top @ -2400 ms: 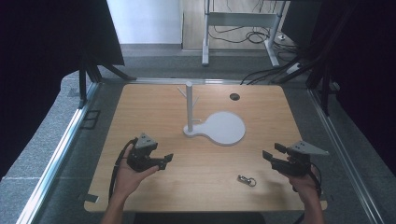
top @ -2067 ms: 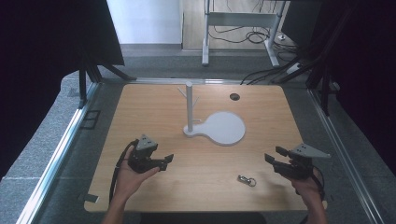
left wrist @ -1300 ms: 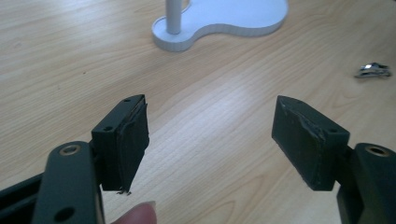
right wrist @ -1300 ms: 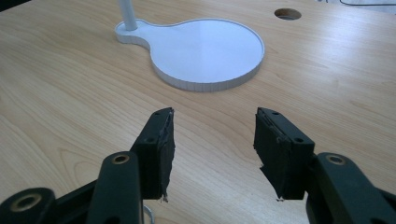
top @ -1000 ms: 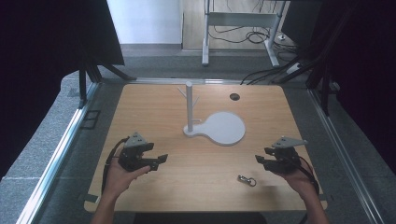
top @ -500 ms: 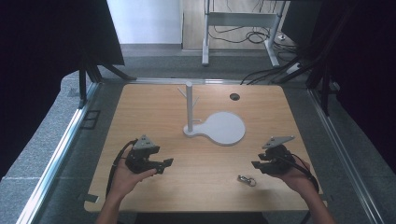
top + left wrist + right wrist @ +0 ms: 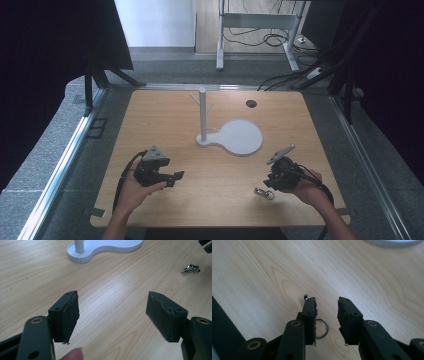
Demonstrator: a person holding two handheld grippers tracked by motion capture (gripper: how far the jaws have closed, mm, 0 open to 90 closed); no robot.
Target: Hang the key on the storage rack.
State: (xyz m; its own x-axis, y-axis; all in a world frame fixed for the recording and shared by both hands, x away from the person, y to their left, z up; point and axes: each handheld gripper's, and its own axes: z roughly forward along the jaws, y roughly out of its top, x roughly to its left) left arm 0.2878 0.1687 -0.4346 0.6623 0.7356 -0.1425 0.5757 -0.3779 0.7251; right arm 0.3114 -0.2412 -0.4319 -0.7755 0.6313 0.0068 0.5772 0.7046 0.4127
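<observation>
Keyring point(image 7: 264, 192) is lying flat on the wooden bench point(image 7: 165, 115), toward the person's edge from the white stand point(image 7: 235, 136), and the right tool point(image 7: 326, 312) is coming down right over it. Its jaws have just been closing and are standing a narrow gap apart; the ring point(image 7: 321, 328) is peeking between them, not yet pinched, so the hand looks to be lining up a grip on the thin loop. The left tool point(image 7: 112, 312) is hanging with jaws wide apart, holding nothing, well off from the stand on its other side, seemingly waiting its turn. The stand's post point(image 7: 202, 114) is carrying bare pegs, likely where the ring belongs. Dark curtains are flanking the bench, with grey floor and cables beyond.
</observation>
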